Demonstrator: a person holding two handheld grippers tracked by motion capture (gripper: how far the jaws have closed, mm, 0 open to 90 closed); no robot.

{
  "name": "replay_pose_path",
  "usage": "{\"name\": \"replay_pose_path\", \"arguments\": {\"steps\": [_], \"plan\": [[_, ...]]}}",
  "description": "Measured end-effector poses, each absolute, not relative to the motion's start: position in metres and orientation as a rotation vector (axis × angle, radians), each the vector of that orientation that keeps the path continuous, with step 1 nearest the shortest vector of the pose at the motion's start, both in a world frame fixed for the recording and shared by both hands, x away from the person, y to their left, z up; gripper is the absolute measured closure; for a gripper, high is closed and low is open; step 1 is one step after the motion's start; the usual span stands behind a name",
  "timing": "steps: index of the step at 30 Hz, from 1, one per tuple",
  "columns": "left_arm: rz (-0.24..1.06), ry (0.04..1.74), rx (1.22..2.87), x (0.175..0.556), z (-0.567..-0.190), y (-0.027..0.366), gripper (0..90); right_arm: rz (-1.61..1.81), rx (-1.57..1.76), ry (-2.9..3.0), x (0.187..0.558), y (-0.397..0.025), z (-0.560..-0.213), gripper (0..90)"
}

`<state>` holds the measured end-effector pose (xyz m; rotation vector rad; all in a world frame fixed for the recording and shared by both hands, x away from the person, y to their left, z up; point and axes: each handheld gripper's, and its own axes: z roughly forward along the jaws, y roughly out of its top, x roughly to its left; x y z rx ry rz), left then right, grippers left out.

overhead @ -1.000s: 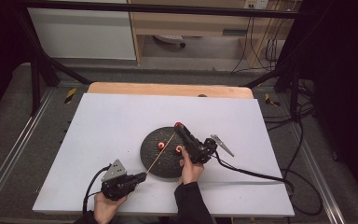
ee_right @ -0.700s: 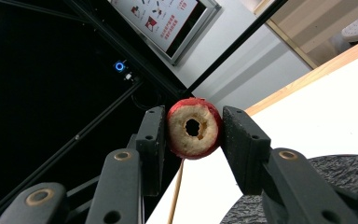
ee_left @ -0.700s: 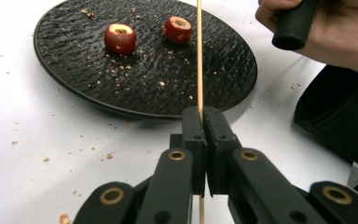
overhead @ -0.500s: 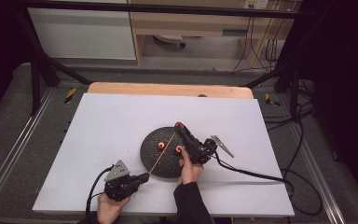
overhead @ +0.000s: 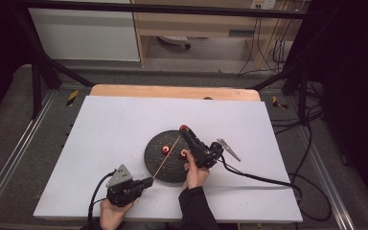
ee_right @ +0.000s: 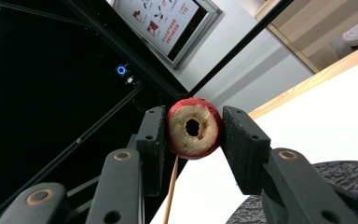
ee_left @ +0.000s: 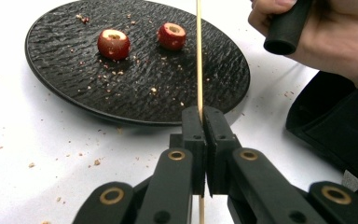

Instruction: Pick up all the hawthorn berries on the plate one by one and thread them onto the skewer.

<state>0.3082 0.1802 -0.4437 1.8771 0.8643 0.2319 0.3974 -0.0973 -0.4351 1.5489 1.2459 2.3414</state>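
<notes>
Tongs on the left (ee_left: 204, 116) are pressed together on a thin wooden skewer (ee_left: 198, 56), which runs up from between the jaws and out over the black plate (ee_left: 65, 88). Tongs on the right (ee_right: 192, 128) clamp a cored red fruit (ee_right: 194, 127) between their pads, its pale hollow centre facing the camera, with the skewer's tip just below it.

From above, the left tongs (overhead: 146, 182) sit low at the near edge of the white worktop (overhead: 100, 129), the right tongs (overhead: 184, 129) raised over the plate's far rim, the skewer (overhead: 167, 157) slanting between them. Two more cored fruits (ee_left: 113, 44) lie on the plate amid crumbs, clearest from the left gripper view. The right gripper view adds a poster on the far wall.
</notes>
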Motion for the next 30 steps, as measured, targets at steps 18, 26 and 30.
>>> {"name": "replay_pose_path", "arguments": {"steps": [18, 26, 30], "plan": [[0.229, 0.877, 1.882, 0.3088, -0.4456, 0.1756, 87.6, 2.363, 1.549, 1.23, 0.3971, -0.0971, -0.4348, 61.4], [0.241, 0.879, 1.869, 0.3075, -0.4449, 0.1758, 87.6, 2.363, 1.54, 1.234, 0.3974, -0.0982, -0.4335, 61.4], [0.245, 0.878, 1.87, 0.307, -0.4449, 0.1752, 87.6, 2.366, 1.539, 1.233, 0.3972, -0.0985, -0.4328, 61.3]]}}
